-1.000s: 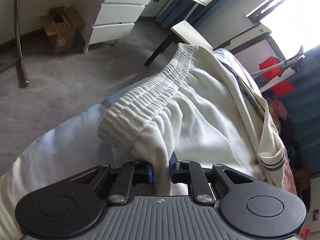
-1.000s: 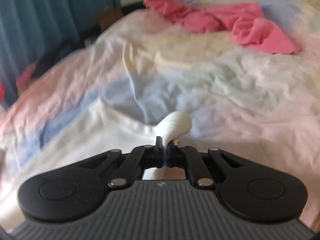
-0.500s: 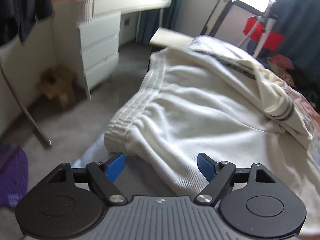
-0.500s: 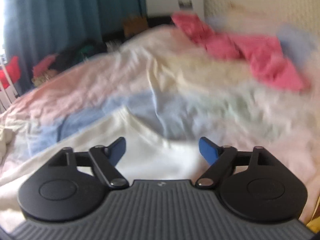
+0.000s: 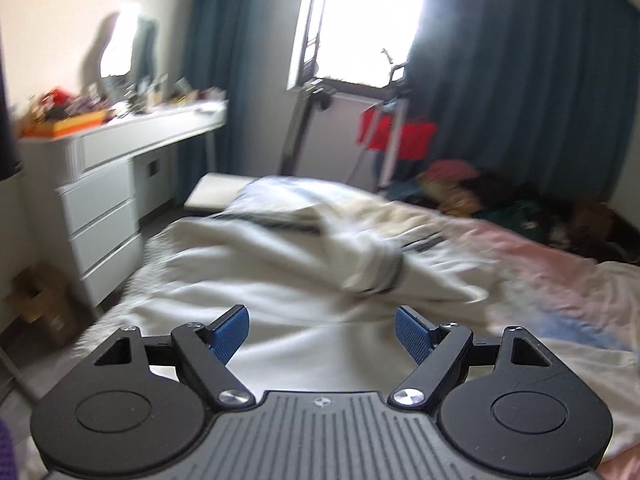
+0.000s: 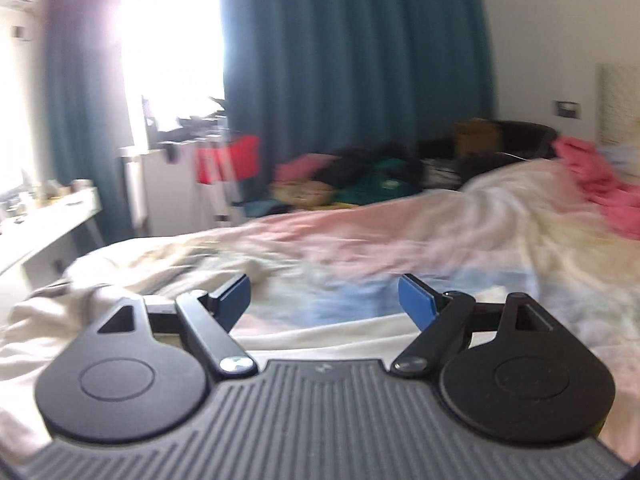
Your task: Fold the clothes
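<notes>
A white garment [image 5: 280, 292] lies spread on the bed, with a cream garment with dark stripes [image 5: 360, 240] bunched beyond it. My left gripper [image 5: 322, 330] is open and empty, held above the white garment. My right gripper [image 6: 322, 300] is open and empty above the white garment's edge [image 6: 320, 334] and the pastel bedsheet [image 6: 400, 248]. Both views are blurred.
A white desk with drawers [image 5: 104, 184] stands left of the bed, with a cardboard box [image 5: 40, 304] on the floor. A drying rack with red cloth [image 5: 396, 136] stands by the window. A clothes heap [image 6: 352, 184] lies beyond the bed. Pink clothes [image 6: 596, 184] lie near the headboard.
Both grippers were shut on the white garment a second ago; they let go, opened, and have since lifted and tilted up toward the window.
</notes>
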### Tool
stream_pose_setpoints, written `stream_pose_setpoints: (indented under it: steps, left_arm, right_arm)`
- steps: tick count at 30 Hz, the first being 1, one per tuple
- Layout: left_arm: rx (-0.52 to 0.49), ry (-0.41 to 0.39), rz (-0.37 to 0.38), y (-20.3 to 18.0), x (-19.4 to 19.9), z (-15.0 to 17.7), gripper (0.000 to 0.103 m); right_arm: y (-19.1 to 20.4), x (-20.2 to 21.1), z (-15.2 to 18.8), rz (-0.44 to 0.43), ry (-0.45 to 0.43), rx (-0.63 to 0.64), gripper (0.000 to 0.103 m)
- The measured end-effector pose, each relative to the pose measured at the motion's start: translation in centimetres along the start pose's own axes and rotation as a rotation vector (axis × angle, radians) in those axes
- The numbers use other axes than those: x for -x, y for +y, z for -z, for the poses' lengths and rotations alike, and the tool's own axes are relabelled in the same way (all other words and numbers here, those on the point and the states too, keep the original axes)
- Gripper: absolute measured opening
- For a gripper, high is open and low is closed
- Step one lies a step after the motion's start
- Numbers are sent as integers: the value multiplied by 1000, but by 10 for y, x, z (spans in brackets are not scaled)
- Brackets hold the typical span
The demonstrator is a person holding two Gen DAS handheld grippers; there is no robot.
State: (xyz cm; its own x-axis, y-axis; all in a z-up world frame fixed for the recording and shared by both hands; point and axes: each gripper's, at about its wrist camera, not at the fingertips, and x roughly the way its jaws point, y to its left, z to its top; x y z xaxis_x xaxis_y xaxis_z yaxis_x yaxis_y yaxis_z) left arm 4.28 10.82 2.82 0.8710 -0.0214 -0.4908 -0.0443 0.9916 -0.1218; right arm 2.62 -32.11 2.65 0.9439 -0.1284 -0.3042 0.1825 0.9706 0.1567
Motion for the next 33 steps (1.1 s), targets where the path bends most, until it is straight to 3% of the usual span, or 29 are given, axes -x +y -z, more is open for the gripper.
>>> stream_pose_setpoints:
  steps: [4, 12, 18, 24, 33]
  left_arm:
    - [-65, 19, 102, -47, -6, 10, 82]
    - [-121, -43, 148, -92, -27, 32, 82]
    - [-127, -29, 171, -84, -54, 49, 82]
    - [-165, -36, 104, -70, -71, 64, 82]
    - [-112, -30, 88, -58, -66, 61, 82]
  right_arm:
    - [19, 5, 4, -98, -10, 16, 82]
    - [35, -2, 20, -178, -47, -2, 82]
    - [48, -11, 40, -192, -76, 24, 82]
    - [63, -18, 55, -194, -70, 62, 82]
    - [66, -22, 61, -199, -56, 60, 82]
